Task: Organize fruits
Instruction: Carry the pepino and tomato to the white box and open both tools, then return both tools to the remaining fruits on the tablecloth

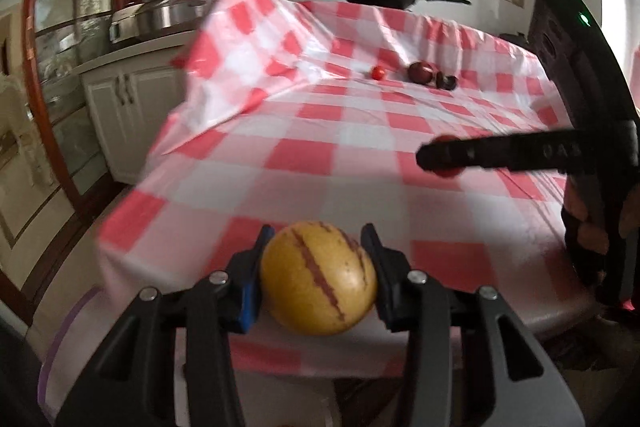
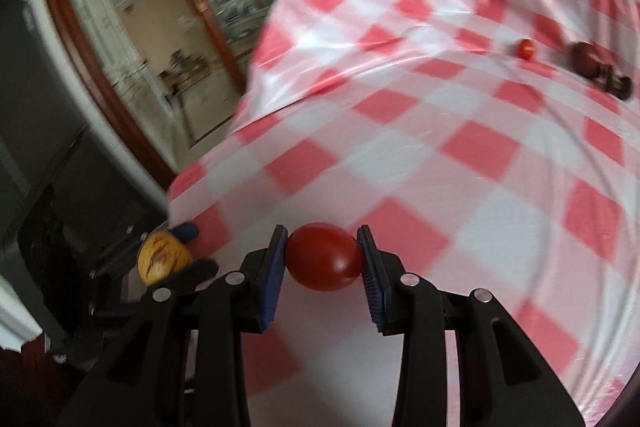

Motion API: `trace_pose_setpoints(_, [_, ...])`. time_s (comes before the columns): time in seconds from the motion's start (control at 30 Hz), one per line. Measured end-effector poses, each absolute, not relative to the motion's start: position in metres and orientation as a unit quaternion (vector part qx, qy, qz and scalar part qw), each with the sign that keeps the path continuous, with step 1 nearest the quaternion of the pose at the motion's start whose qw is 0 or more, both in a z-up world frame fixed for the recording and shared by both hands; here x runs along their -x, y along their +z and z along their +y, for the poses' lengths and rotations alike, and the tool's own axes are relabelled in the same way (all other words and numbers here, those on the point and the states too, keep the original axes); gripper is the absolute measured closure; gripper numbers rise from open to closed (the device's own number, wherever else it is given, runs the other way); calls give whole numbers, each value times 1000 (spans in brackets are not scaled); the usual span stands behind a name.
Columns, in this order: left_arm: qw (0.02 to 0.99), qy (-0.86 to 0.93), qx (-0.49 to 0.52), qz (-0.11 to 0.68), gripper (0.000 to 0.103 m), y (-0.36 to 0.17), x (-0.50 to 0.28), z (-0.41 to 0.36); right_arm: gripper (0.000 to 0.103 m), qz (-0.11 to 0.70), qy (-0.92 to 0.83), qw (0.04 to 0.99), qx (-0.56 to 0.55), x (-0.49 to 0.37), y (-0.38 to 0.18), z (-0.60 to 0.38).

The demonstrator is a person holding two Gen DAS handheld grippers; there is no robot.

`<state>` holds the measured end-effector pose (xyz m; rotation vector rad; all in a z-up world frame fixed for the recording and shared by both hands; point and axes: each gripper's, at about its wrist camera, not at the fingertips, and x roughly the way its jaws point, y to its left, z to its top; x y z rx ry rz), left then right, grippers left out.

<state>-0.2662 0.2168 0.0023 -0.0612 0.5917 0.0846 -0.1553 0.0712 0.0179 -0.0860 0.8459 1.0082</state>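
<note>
Left gripper point(image 1: 318, 259) clamped on a round yellow melon-like fruit with purple-red stripes point(image 1: 318, 277), held above the near edge of the red-and-white checked tablecloth point(image 1: 360, 155); pads sit on its widest sides. It looks firm, smooth and fairly heavy, so likely to slip if loosely squeezed. Right gripper point(image 2: 322, 255) grasps a glossy red tomato point(image 2: 323, 257) across its middle, off the cloth; probably soft and thin-skinned, wants light pressure. Count: one striped yellow fruit, one held tomato, one small red cherry tomato point(image 1: 377, 72) far back, one dark red round fruit point(image 1: 421, 71) beside it, plus a dark lump point(image 1: 447, 81), too blurred to identify.
</note>
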Motion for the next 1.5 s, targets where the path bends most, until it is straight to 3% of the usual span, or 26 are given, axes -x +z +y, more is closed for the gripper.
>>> trace_pose_setpoints(0.47, [927,155,100,326,58,-31,361,298,67,370,594,691,182,269,7,181])
trace_pose_setpoints(0.77, [816,229,86,524,58,-126,360,331,67,405,598,589,362,344,-83,263])
trace_pose_setpoints(0.97, [745,243,193,590,58,-155,363,373,66,463,578,565,365,332,-120,284])
trace_pose_setpoints(1.23, [742,254,171,596,54,-156,358,369,66,482,529,555,424,330,-163,294])
trace_pose_setpoints(1.3, [743,257,167,595,48,-155,357,366,64,481,528,553,428,332,-163,293])
trace_pose_setpoints(1.4, [752,265,183,575,39,-142,358,365,51,473,541,559,414,331,-149,288])
trace_pose_setpoints(1.5, [785,271,202,518,39,-104,366,374,43,467,562,570,376,332,-114,277])
